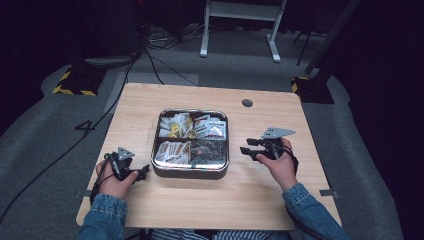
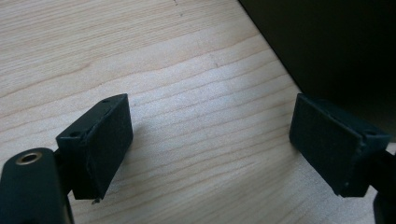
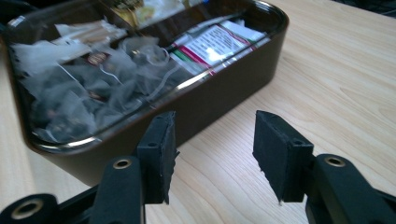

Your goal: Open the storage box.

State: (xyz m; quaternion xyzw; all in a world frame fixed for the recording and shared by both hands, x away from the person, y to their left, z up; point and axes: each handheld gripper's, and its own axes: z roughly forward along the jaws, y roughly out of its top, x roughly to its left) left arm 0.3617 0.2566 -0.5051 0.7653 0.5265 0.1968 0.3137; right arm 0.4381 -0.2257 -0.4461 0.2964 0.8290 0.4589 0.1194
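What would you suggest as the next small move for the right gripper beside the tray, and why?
Probably lift the right gripper over the near wall of the tray and toward the tea bags. Its jaws stand open and empty, low at the table, with the wall between them and the bags.

The pale wooden desk (image 1: 260,190) shows fine brown grain lines. On it stands a dark square metal tray with a silvery rim (image 1: 190,173), holding white paper packets with red and green print (image 3: 215,43) and greyish translucent tea bags with dark contents (image 3: 88,93). Each black hand-held gripper (image 1: 246,150) (image 1: 144,172) has matt black pads. The sleeves (image 1: 305,202) are blue denim.
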